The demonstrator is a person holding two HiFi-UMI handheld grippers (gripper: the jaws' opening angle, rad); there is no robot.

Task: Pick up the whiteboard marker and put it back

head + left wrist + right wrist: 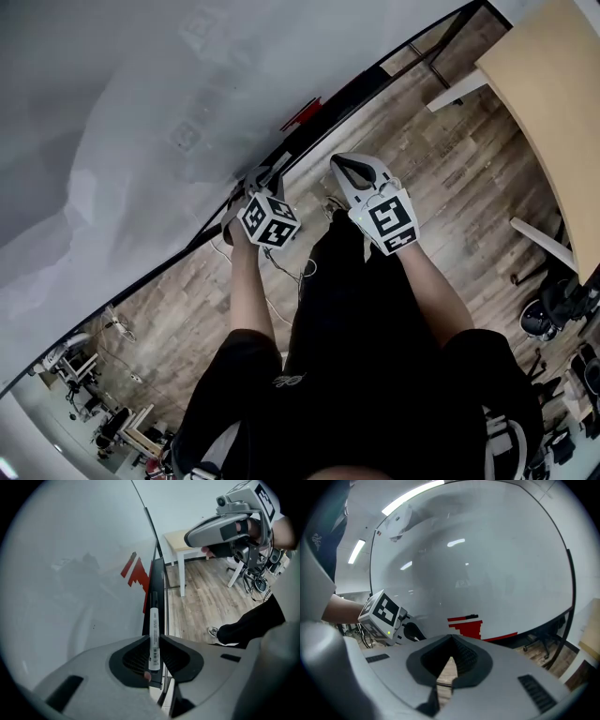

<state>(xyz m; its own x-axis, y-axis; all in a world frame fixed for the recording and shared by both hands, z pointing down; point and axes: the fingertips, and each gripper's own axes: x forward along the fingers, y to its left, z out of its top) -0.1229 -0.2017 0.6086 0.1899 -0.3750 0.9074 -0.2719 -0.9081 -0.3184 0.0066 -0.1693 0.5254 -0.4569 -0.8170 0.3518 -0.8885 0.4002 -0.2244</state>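
Observation:
In the left gripper view a whiteboard marker (153,637), white barrel with a black cap, stands between the jaws of my left gripper (154,638), which is shut on it. Its capped end points along the black tray (158,581) at the whiteboard's lower edge; I cannot tell if it touches. In the head view the left gripper (262,180) is right at the tray (375,73). My right gripper (354,169) hangs just beside it, away from the board. Its jaws (451,638) are shut and hold nothing.
A red block shape (136,572) marks the whiteboard (141,112) just above the tray. A light wooden table (553,103) on white legs stands to the right on the plank floor (441,178). Cables lie on the floor near the person's feet.

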